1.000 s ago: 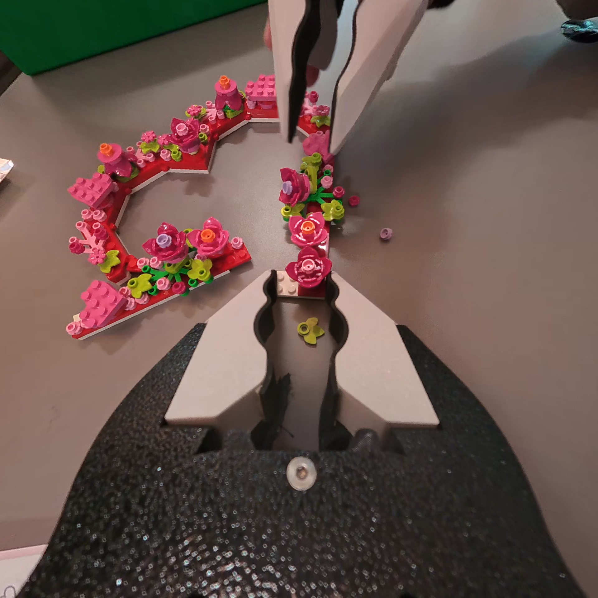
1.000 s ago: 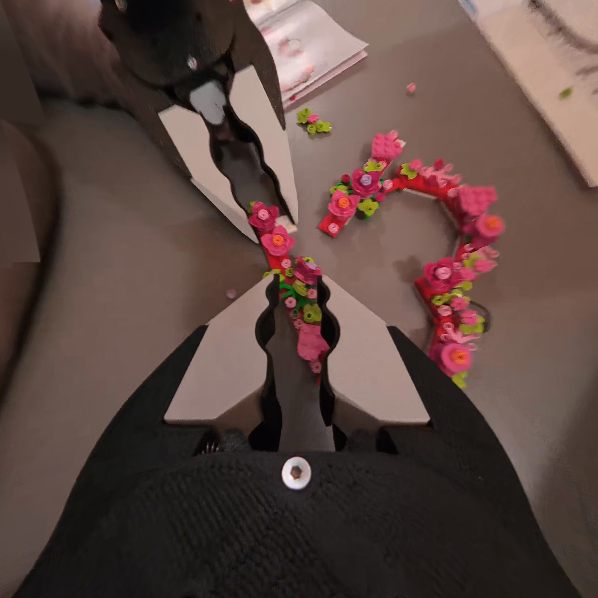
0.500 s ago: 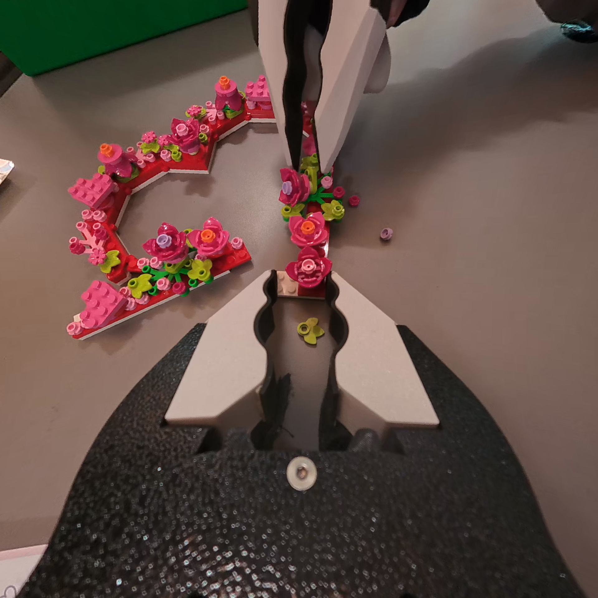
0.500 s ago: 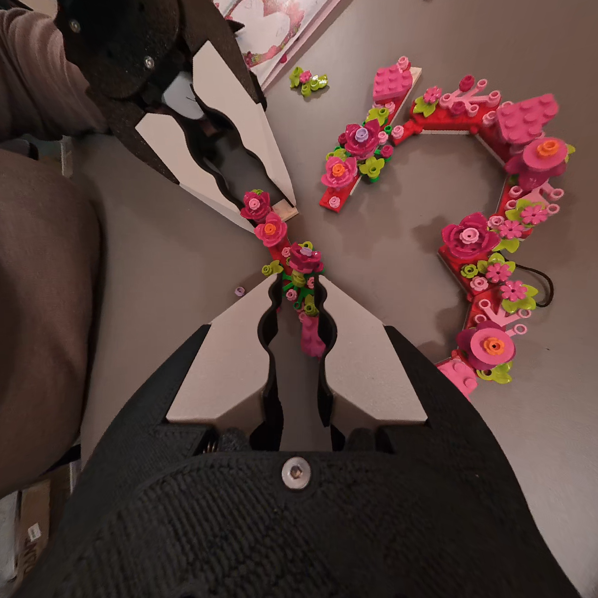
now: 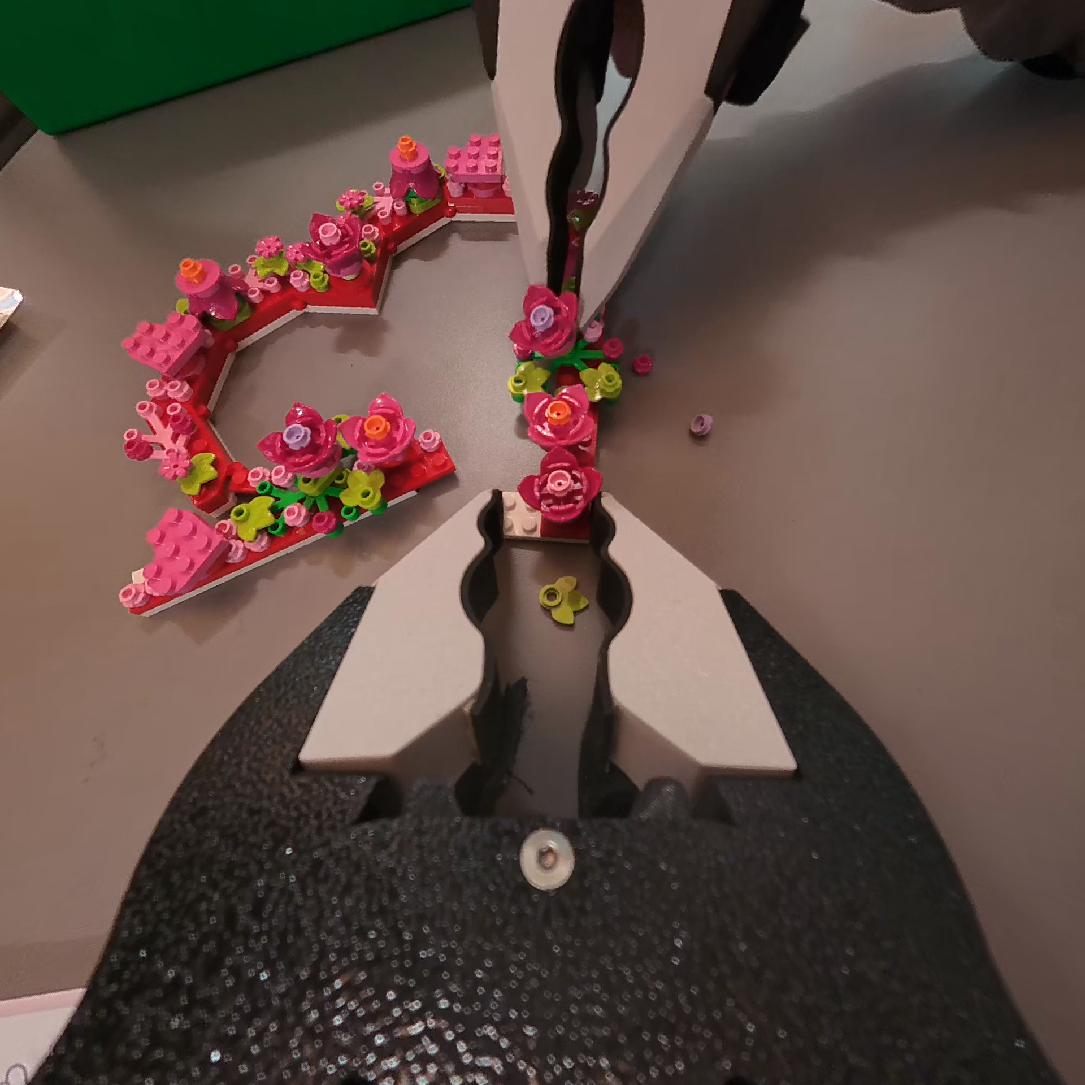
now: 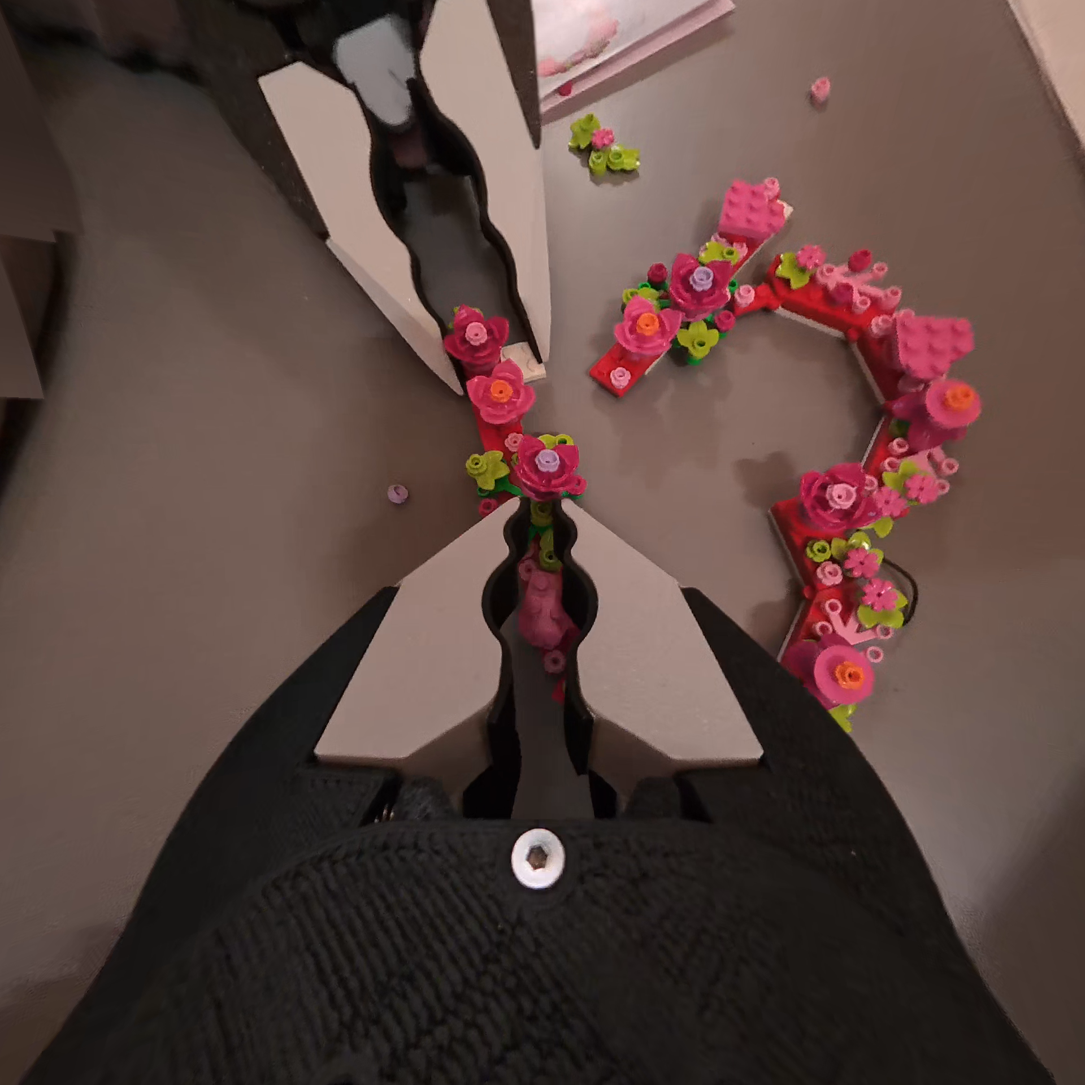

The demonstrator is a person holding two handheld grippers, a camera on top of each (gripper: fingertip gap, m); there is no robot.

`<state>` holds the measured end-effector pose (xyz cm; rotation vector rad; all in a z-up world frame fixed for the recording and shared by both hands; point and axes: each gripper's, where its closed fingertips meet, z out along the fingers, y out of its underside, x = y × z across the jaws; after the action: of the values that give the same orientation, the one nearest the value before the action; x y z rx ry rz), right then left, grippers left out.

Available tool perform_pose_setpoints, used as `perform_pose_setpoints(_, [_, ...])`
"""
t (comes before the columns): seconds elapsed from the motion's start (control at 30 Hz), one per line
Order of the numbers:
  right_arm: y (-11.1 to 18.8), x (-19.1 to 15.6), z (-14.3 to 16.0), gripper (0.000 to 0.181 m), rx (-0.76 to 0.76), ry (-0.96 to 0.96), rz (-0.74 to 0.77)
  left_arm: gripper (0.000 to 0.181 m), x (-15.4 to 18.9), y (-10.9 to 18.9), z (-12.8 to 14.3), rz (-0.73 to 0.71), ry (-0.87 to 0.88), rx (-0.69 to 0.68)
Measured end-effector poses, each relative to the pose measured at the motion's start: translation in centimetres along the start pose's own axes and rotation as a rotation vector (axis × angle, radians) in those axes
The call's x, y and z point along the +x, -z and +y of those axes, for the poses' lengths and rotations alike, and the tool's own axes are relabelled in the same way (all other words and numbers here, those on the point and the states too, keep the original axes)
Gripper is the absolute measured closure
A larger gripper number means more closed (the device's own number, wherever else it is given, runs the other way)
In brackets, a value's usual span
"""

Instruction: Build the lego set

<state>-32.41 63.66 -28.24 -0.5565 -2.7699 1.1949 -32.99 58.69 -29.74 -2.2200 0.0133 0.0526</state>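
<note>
Straight red plastic brick strip studded with magenta flowers (image 5: 558, 423) flat on the grey counter (image 5: 851, 528), spanning both jaws. Left gripper (image 5: 546, 522) narrowly parted, tips at its near end; contact unclear. Right gripper (image 6: 543, 511) closed around the far end. Light, rigid — blossoms pop off easily; best gripped by plate edges. Far end hidden between jaws.
</note>
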Motion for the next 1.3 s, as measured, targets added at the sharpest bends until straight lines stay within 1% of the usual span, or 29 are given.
perform_pose_setpoints(0.13, [-0.07,-0.07,0.08,0.176,-0.006,0.077,-0.005,0.153,0.01,0.00,0.00,0.001,-0.001,0.000])
perform_pose_setpoints(0.33, [0.02,-0.26,0.11,0.176,0.008,0.134,-0.072,0.153,-0.01,-0.01,0.00,0.002,-0.002,0.000])
perform_pose_setpoints(0.57, [-0.16,-0.29,0.08,0.176,-0.013,0.219,-0.084,0.153,-0.02,0.00,0.01,0.004,-0.003,0.001])
perform_pose_setpoints(0.83, [-0.15,-0.34,0.09,0.176,-0.037,0.253,-0.092,0.153,-0.02,0.01,0.01,0.006,-0.004,0.001])
perform_pose_setpoints(1.3, [0.20,-0.41,0.41,0.175,-0.077,0.251,-0.122,0.153,-0.02,0.03,-0.03,0.005,-0.004,0.001])
